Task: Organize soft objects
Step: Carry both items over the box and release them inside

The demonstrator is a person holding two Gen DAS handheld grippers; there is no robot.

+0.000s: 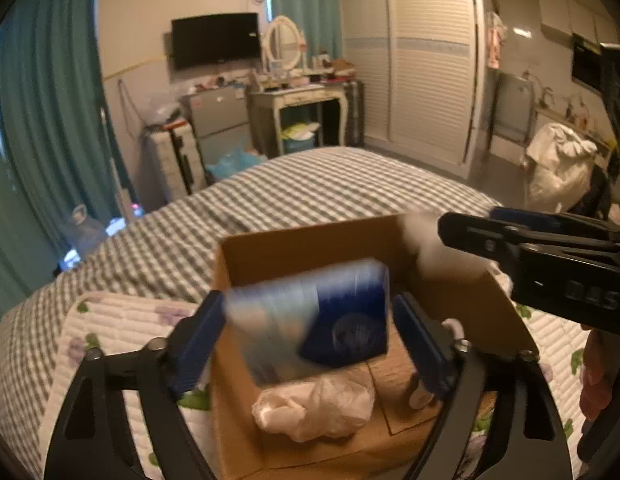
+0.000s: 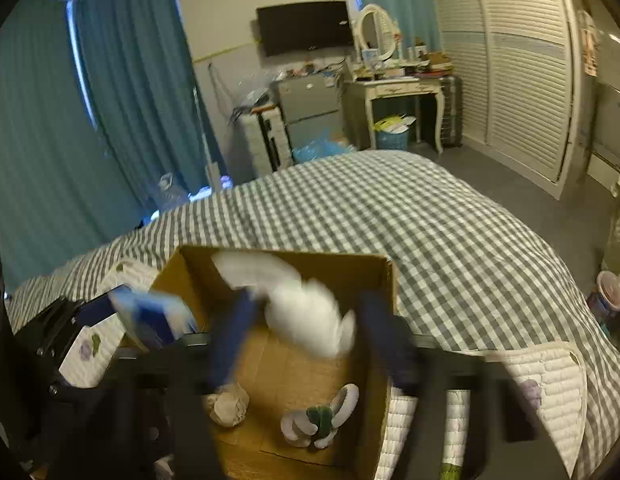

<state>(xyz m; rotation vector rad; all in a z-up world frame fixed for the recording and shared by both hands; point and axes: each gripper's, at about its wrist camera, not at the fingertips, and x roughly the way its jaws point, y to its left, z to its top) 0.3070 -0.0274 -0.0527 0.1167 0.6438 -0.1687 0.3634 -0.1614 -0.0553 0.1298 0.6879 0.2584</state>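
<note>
An open cardboard box (image 1: 310,240) (image 2: 382,276) stands on the bed. In the left wrist view a blue and white tissue pack (image 1: 314,320), blurred, is between the fingers of my left gripper (image 1: 310,340) above the box; the jaws stand wider than the pack. A crumpled white plastic bag (image 1: 314,404) lies inside the box. In the right wrist view a white soft item (image 2: 305,312), blurred, is in mid-air over the box between the fingers of my right gripper (image 2: 305,340), which is open. A white and green soft item (image 2: 318,416) and a beige ball (image 2: 227,402) lie on the box floor.
The box rests on a white floral quilted pad (image 1: 121,320) over a grey checked bedspread (image 2: 450,232). Beyond the bed are teal curtains (image 2: 129,80), a dressing table (image 2: 398,92), a small fridge (image 2: 310,108) and a louvred wardrobe (image 2: 518,72).
</note>
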